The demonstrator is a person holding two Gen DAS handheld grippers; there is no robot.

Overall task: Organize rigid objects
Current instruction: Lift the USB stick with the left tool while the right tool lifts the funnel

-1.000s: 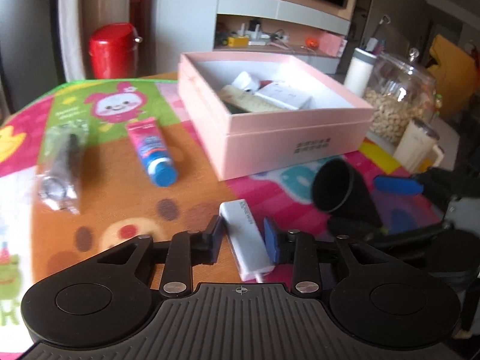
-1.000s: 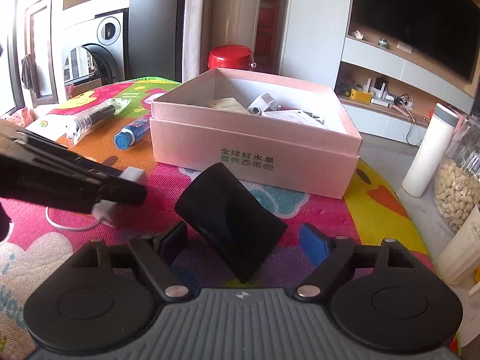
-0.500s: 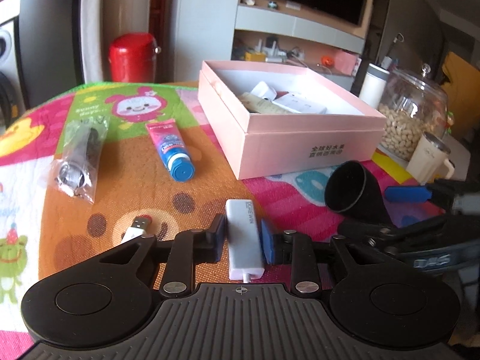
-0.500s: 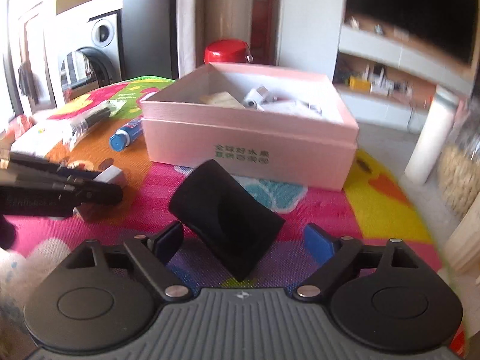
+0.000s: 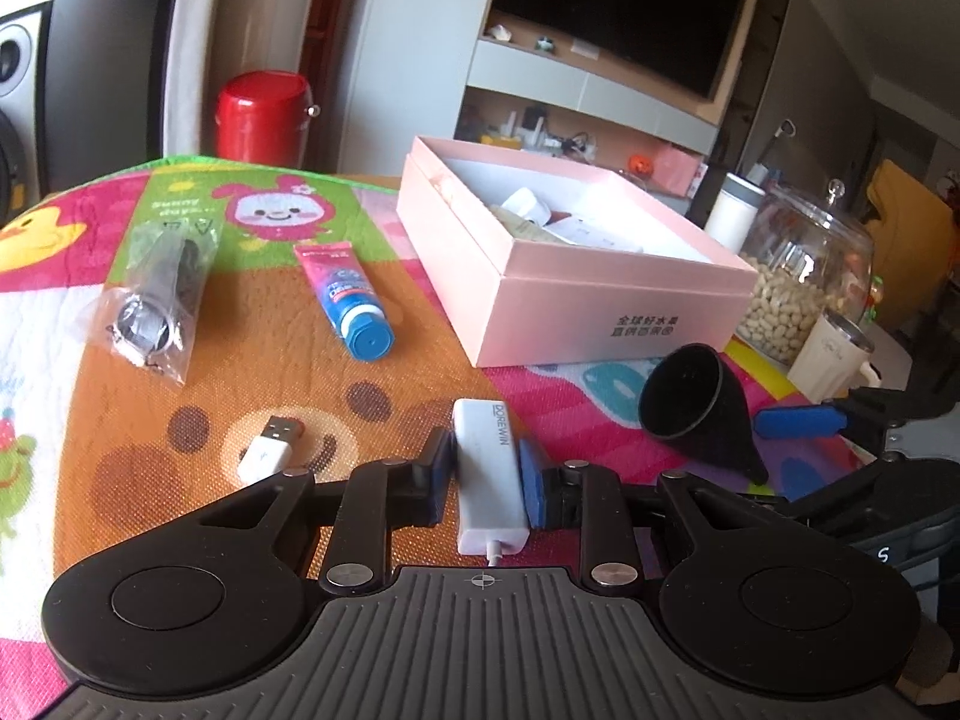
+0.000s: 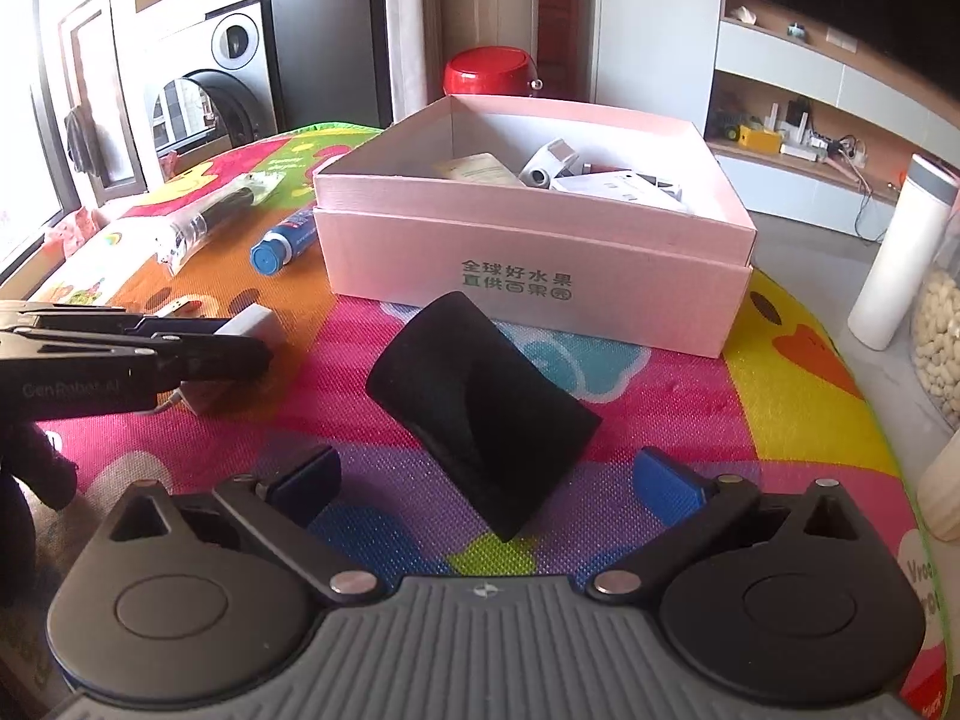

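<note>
A bright living room is seen beyond a table covered by a colourful cartoon mat (image 5: 120,228). A dark television (image 5: 624,18) is mounted above a grey-and-wood wall unit (image 5: 576,96), its open shelf cluttered with small items and cables. A washing machine (image 6: 234,54) is set against the far left wall beside a daylit window (image 6: 24,138). A red lidded container (image 5: 264,114) is placed near a pale curtain (image 5: 186,42). A glass jar (image 5: 804,276) of nuts and a white bottle (image 6: 900,252) are stood at the right.
</note>
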